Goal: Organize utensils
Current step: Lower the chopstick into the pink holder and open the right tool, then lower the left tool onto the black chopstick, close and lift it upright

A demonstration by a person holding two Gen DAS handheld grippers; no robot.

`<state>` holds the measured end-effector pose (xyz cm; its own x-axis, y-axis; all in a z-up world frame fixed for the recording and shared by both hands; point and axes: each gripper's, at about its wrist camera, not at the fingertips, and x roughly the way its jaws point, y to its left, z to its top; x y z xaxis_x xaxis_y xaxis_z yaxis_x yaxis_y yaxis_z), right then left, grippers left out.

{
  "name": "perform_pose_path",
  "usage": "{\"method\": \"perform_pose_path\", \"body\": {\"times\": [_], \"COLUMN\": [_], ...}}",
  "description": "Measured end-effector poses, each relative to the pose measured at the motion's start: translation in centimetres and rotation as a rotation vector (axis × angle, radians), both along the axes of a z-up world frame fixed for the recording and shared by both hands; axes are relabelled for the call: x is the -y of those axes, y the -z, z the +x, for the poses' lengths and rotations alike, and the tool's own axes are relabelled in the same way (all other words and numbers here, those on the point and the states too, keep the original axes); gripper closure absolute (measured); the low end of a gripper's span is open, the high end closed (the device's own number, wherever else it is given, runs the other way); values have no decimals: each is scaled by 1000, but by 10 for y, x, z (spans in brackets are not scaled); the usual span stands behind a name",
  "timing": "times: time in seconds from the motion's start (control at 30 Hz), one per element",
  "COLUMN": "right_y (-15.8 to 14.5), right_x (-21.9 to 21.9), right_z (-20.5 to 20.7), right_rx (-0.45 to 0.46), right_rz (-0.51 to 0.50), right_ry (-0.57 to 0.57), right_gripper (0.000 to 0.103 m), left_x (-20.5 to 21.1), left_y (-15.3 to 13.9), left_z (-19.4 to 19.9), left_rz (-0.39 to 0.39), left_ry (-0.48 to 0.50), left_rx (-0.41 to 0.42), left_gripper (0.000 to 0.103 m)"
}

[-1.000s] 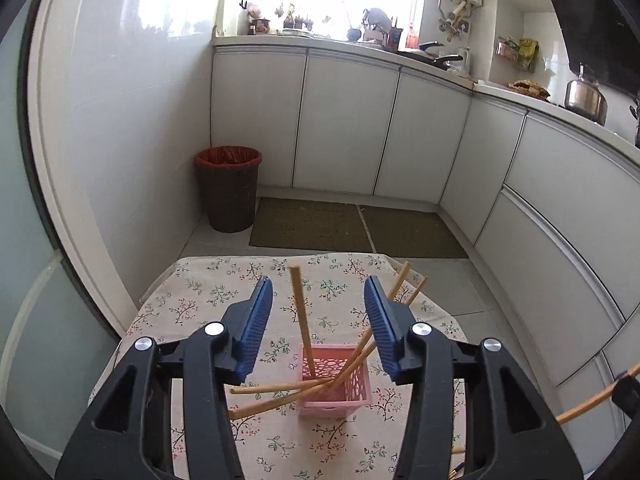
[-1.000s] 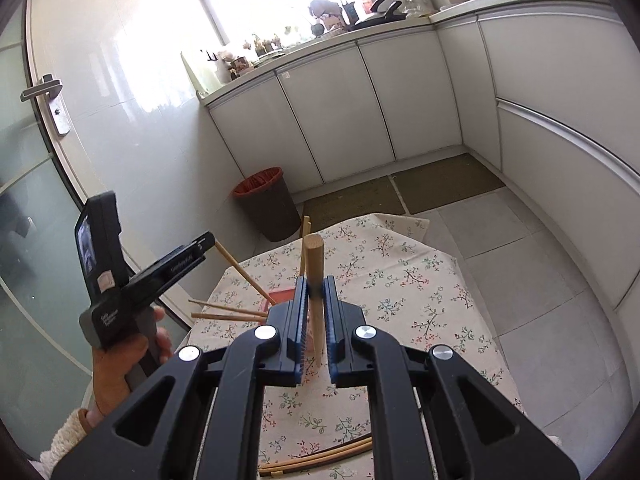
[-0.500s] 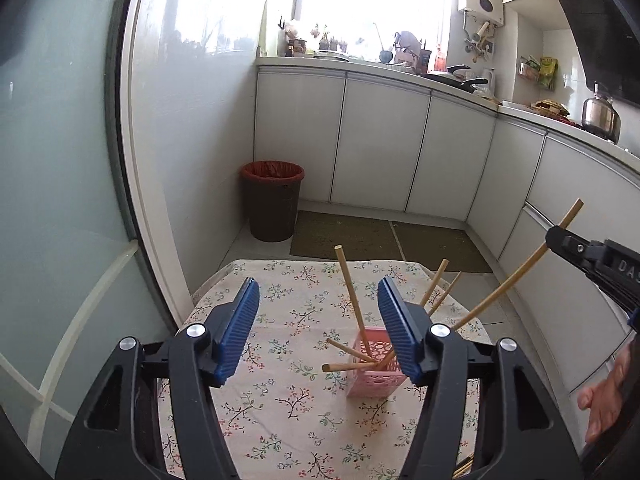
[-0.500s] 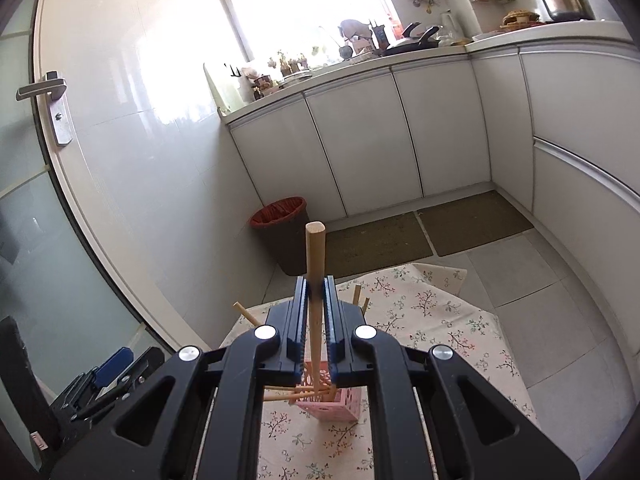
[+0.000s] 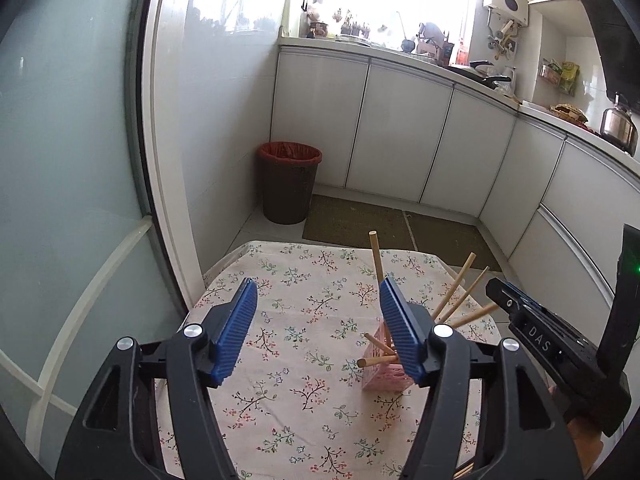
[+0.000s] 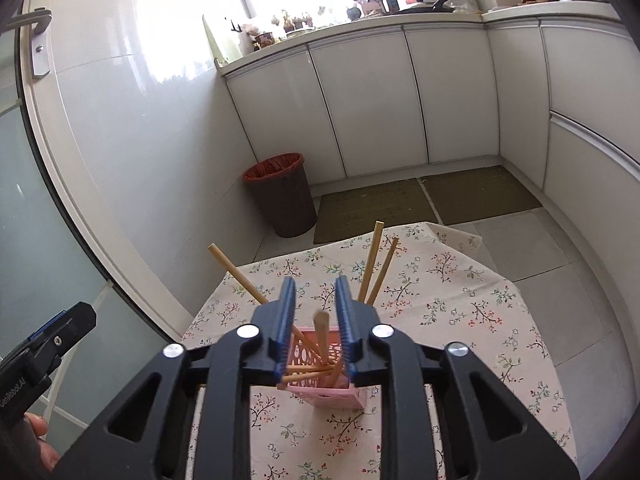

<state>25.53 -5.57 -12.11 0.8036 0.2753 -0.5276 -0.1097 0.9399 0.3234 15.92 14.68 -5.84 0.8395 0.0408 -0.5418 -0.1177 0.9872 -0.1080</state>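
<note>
A pink slotted basket (image 6: pixel 320 376) stands on the floral tablecloth (image 6: pixel 440 304) with several wooden chopsticks (image 6: pixel 370 264) leaning out of it. My right gripper (image 6: pixel 316 324) is open right above the basket. A blurred chopstick (image 6: pixel 321 334) stands between its blue pads, apart from both, its lower end in the basket. In the left wrist view the basket (image 5: pixel 382 376) sits partly behind the right finger. My left gripper (image 5: pixel 316 332) is open wide and empty, above the cloth to the left of the basket. The right gripper's body (image 5: pixel 560 348) shows at that view's right edge.
A dark bin with a red liner (image 5: pixel 289 182) stands on the floor beyond the table. White cabinets (image 5: pixel 400 132) run along the back and right. A glass door (image 5: pixel 60 180) is on the left. Loose chopsticks (image 5: pixel 464 471) lie at the table's near edge.
My right gripper has come down over the basket and opened, and the chopstick it held has dropped into the basket. My left gripper has shifted left and stays open.
</note>
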Motion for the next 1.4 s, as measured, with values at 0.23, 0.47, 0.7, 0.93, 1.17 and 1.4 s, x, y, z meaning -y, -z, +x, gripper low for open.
{"method": "perform_pose_path", "body": {"times": [0.23, 0.47, 0.7, 0.93, 1.17, 1.4], "right_y": [-15, -17, -17, -11, 39, 89], "right_x": [11, 23, 38, 60, 132, 182], "right_z": [-22, -49, -67, -85, -131, -177], "right_rx": [5, 19, 5, -31, -207, -349], "right_rz": [-4, 17, 22, 23, 160, 223], "right_ry": [17, 65, 116, 145, 253, 316], "right_gripper": [70, 33, 11, 6, 6, 6], "left_x": [9, 18, 30, 44, 92, 151], "left_y": [-6, -9, -10, -6, 47, 101], "left_z": [-9, -17, -28, -34, -16, -11], "left_rz": [14, 28, 63, 83, 159, 248], "left_ry": [14, 33, 54, 84, 312, 526], "left_rx": [24, 24, 34, 18, -236, -430], "left_gripper": [32, 24, 15, 7, 7, 7]}}
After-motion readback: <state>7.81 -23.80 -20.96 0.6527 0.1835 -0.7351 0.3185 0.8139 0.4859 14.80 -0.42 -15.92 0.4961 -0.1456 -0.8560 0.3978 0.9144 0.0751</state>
